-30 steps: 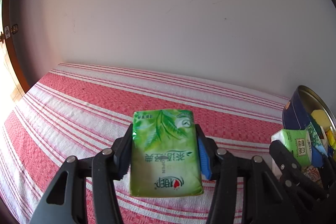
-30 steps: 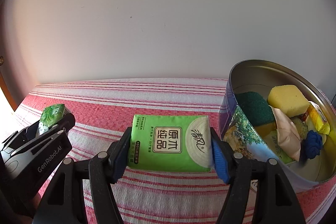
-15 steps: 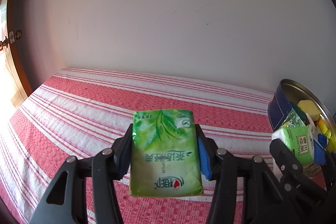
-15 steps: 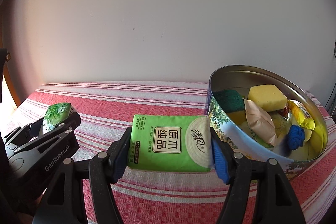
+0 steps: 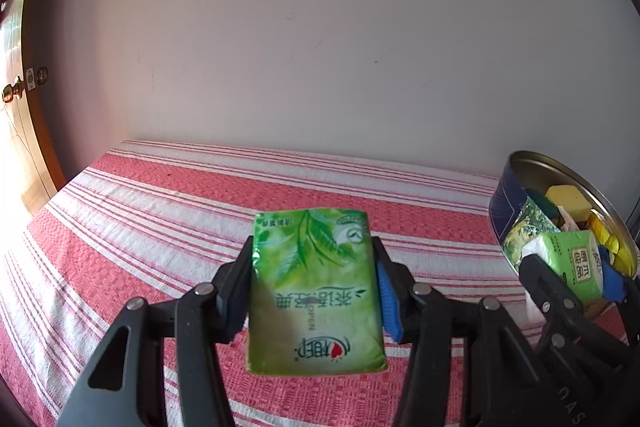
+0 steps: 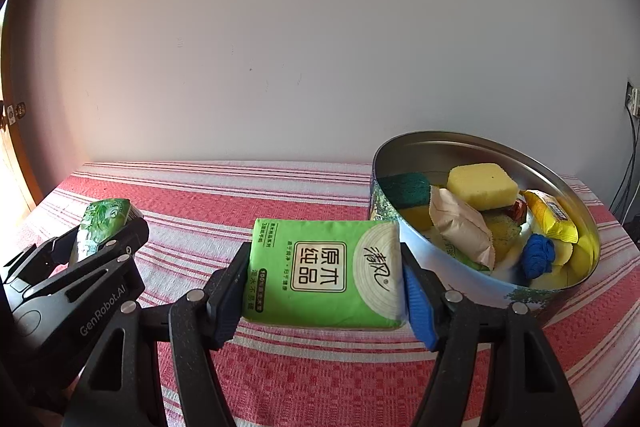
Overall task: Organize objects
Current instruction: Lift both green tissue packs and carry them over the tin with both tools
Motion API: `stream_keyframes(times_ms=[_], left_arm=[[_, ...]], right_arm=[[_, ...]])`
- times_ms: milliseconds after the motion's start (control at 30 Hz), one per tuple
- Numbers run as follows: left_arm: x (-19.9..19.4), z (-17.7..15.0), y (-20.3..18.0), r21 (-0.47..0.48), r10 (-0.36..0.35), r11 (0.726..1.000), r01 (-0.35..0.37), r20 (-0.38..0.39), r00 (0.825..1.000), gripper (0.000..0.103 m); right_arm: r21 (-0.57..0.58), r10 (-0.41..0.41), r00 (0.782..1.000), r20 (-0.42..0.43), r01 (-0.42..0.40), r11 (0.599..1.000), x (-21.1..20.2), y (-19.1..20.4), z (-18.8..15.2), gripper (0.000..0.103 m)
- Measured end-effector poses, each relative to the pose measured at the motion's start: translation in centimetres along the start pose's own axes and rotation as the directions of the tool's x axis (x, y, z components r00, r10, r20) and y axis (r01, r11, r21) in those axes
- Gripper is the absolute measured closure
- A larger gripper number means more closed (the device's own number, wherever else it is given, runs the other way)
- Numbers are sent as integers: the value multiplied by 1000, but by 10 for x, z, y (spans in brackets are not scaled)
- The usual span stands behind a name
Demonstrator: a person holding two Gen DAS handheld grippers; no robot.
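The glossy leaf-print tissue pack [image 5: 314,291] is clamped in the left hand-held gripper [image 5: 314,297], held in the air above the desk w/ red-and-white striped cloth [image 5: 168,227]. The matte green tissue pack [image 6: 326,273] is pinched between the pads of the right hand-held gripper [image 6: 324,289], also above the cloth, just beside the round metal tin [image 6: 472,147]. In the tin lie a yellow sponge [image 6: 482,185], green scouring pad [image 6: 404,189], beige packet [image 6: 460,227], yellow packet [image 6: 552,221] & blue item [image 6: 538,259]. Behind is a plain wall [image 6: 320,47].

Black claw [image 6: 324,291], blue pad, silver screws
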State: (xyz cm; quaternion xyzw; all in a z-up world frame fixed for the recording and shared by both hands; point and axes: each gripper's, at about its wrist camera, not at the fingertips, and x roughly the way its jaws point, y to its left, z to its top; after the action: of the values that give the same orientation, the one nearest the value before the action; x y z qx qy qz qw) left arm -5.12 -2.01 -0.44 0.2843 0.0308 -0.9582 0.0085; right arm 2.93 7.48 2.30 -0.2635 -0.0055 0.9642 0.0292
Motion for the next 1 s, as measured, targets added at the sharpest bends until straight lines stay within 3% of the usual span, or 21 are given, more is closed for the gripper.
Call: stream_keyframes(times_ms=[267, 367, 600, 1000], left_arm=[[-12, -5, -18, 15, -31, 999, 31, 18, 999, 51], [-17, -6, -25, 25, -45, 999, 44, 25, 999, 51], [-27, -8, -44, 46, -59, 997, 57, 44, 997, 51], [-40, -8, -77, 90, -84, 993, 78, 62, 995, 51]], right_arm=[[20, -12, 999, 45, 11, 1000, -27, -15, 5, 33], [29, -16, 999, 51, 15, 999, -25, -35, 0, 33], [30, 1, 997, 77, -4, 1000, -20, -39, 4, 33], [31, -28, 988, 151, 24, 999, -49, -68, -2, 33]])
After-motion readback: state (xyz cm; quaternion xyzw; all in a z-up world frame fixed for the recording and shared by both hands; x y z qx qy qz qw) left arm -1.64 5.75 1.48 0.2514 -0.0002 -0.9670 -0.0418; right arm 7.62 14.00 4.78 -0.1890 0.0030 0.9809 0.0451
